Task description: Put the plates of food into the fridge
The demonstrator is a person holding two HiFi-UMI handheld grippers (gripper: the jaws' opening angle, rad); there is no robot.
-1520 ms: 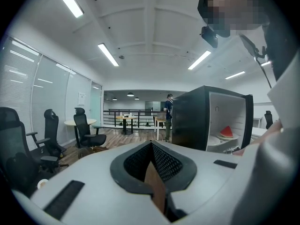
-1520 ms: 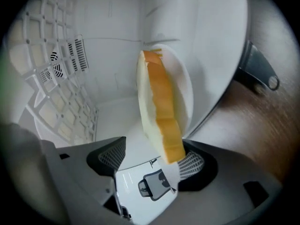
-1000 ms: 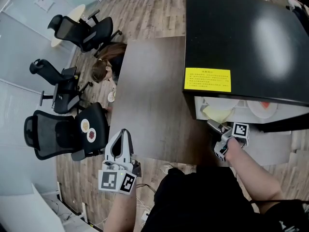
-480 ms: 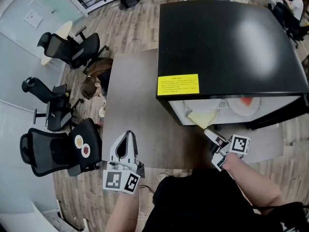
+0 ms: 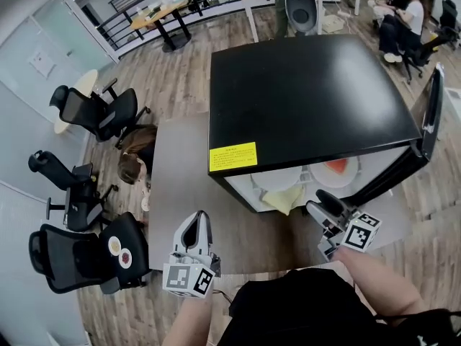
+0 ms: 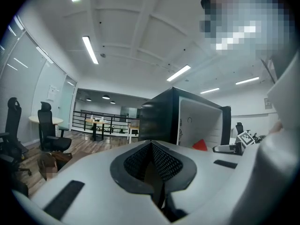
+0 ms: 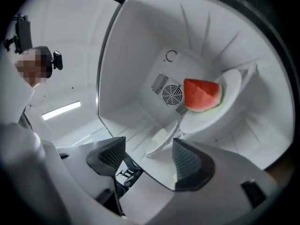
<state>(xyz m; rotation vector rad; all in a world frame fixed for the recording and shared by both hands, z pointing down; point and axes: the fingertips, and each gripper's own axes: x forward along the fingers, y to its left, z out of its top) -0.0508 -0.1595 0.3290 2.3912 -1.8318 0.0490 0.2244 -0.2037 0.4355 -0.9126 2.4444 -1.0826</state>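
In the head view the black fridge (image 5: 302, 99) stands open towards me. On its white shelf sit a plate with a red watermelon slice (image 5: 337, 169), a white plate (image 5: 277, 180) and a plate with yellow food (image 5: 284, 197). My right gripper (image 5: 319, 206) is open just right of the yellow food, at the fridge mouth. The right gripper view looks into the fridge: the watermelon plate (image 7: 202, 95) is at the back and a plate with a pale block (image 7: 161, 137) is nearer, beyond the open right gripper (image 7: 147, 146). My left gripper (image 5: 197, 231) (image 6: 151, 146) is shut and empty over the table.
The fridge door (image 5: 432, 107) stands open at the right. A grey table (image 5: 180, 186) runs left of the fridge, and a person (image 5: 133, 168) sits on the floor beside it. Black office chairs (image 5: 79, 251) stand at the left, one bearing two small dishes (image 5: 119, 251).
My right gripper has drawn a little back and to the right of the yellow food plate. The head view has shifted, so the fridge door now shows. The left gripper has barely moved.
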